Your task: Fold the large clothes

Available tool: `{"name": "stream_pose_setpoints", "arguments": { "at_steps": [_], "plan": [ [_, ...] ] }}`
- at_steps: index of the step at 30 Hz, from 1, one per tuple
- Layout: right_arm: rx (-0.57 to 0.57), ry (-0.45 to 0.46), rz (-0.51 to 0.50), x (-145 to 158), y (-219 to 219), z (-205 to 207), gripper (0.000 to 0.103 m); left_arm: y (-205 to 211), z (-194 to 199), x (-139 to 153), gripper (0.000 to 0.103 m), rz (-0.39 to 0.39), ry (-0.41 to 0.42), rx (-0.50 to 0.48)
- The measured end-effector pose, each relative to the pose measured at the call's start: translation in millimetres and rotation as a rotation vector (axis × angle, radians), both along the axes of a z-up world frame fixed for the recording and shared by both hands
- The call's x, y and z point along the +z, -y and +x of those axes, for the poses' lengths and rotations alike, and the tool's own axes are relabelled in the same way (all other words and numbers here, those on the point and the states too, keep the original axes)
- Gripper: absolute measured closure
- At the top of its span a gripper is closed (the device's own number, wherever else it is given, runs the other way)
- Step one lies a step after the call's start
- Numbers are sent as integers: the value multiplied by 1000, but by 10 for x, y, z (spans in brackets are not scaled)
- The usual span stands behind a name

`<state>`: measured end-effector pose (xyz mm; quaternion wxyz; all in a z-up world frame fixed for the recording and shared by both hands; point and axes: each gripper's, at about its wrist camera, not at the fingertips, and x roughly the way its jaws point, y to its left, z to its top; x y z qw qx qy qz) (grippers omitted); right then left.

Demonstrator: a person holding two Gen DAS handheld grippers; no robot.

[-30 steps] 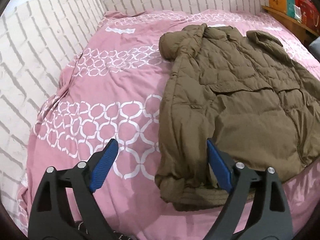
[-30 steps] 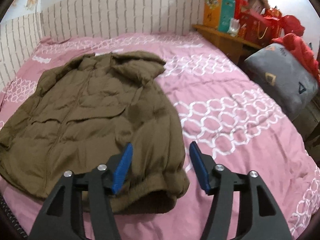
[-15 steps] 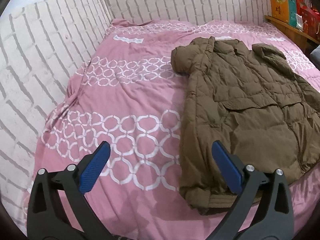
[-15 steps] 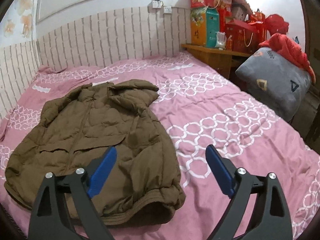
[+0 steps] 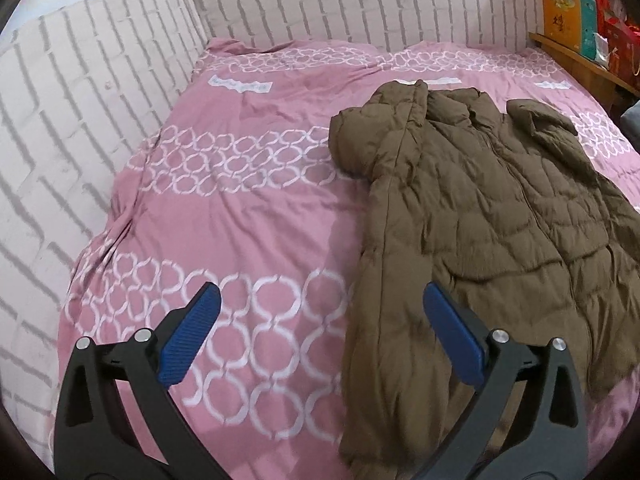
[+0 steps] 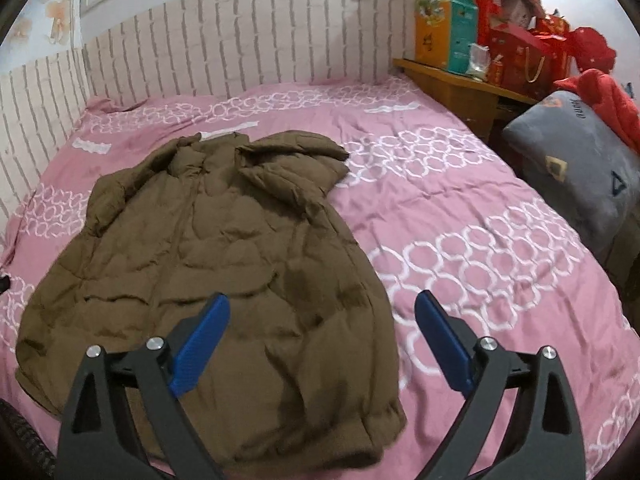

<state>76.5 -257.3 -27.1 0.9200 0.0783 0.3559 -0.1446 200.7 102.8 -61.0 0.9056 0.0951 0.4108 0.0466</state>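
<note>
The puffy brown coat lies flat in the middle of the pink bed cover, front side up, with its collar near the brick-pattern wall and its bottom edge close to me. Both sleeves look tucked in over the chest.

My left claw is wide open and holds nothing. It hangs above the coat's left edge. My right claw is opening now, and nothing is between its jaws. It hangs above the coat's right edge, near the bottom.

I think some things could go wrong. The coat is thick and slippery, so a small pinch could slide off. The puffy filling could push a fold back open. If I lift one side faster than the other, the fold could end up crooked. A tucked sleeve could flop out too.

I count one coat, one bed cover, two claws, one gray cushion, and several bright boxes on the wooden shelf.
</note>
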Motion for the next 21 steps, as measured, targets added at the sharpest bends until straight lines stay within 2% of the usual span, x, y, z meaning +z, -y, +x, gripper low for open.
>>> {"name": "stream_pose_setpoints", "arguments": {
  "at_steps": [8,15,19,21],
  "plan": [
    [32,-87,-30,-105,78,692,7,295,622,38,3,-19,-15,-48],
    [66,-181,-103,-255,158,1157,7,610,1247,-45,3,21,-49,-130],
    [53,-235,-147,-302,306,1296,7,734,1693,-229,3,73,-85,-154],
    [34,-250,-144,-334,392,1320,7,810,1922,-372,3,89,-131,-156]
  ]
}}
